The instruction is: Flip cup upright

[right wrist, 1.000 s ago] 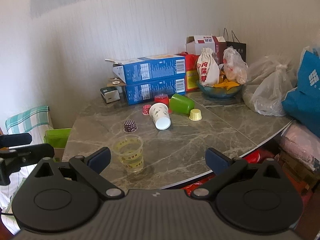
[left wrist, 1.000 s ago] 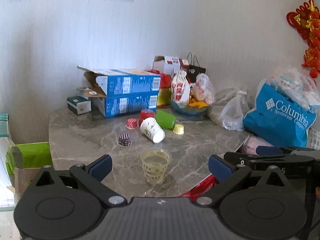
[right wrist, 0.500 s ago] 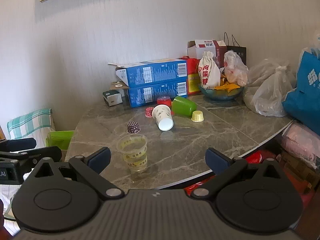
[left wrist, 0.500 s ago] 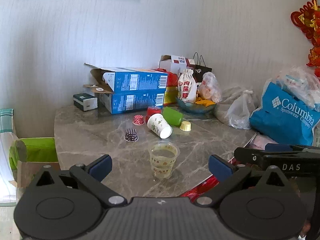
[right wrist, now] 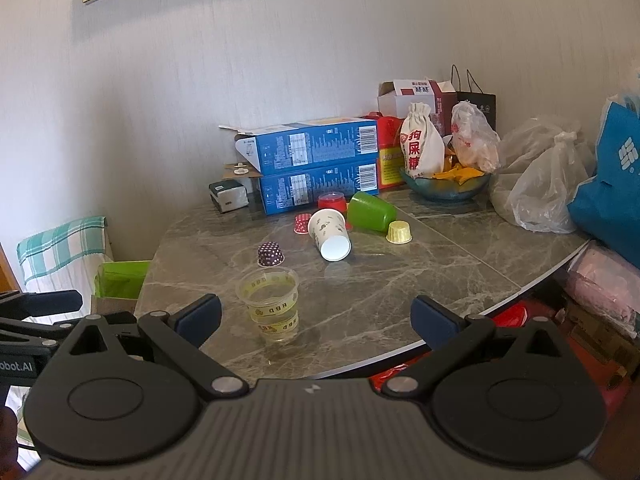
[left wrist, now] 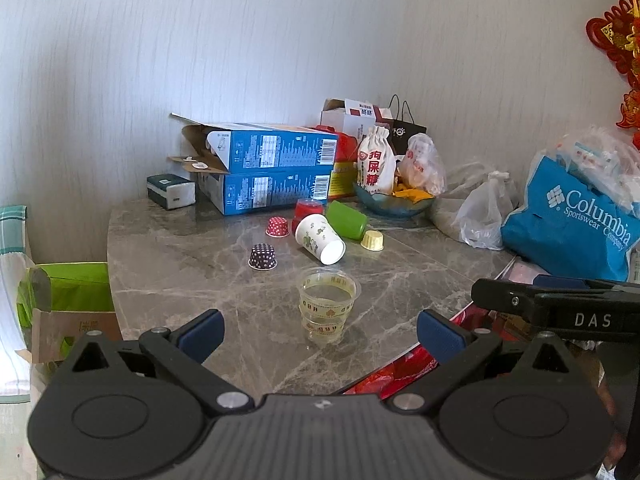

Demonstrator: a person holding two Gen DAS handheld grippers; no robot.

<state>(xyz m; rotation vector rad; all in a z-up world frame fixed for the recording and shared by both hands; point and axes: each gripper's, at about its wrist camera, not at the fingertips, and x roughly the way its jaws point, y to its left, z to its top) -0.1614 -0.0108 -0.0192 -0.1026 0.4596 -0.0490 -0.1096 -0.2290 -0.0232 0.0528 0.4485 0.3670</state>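
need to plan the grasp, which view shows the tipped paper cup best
The right wrist view: the paper cup lies on its side there, its white base facing the camera, clear of the clear cup. The left wrist view shows the paper cup whole too, directly behind the clear cup.

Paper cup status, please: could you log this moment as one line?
paper cup: on its side, untouched | clear plastic cup: upright | left gripper: open, empty | right gripper: open, empty

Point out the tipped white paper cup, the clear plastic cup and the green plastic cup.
Tipped white paper cup (left wrist: 320, 237), left wrist view, patterned side wall.
Clear plastic cup (right wrist: 272, 307), right wrist view, printed side wall.
Green plastic cup (right wrist: 371, 212), right wrist view, side wall.
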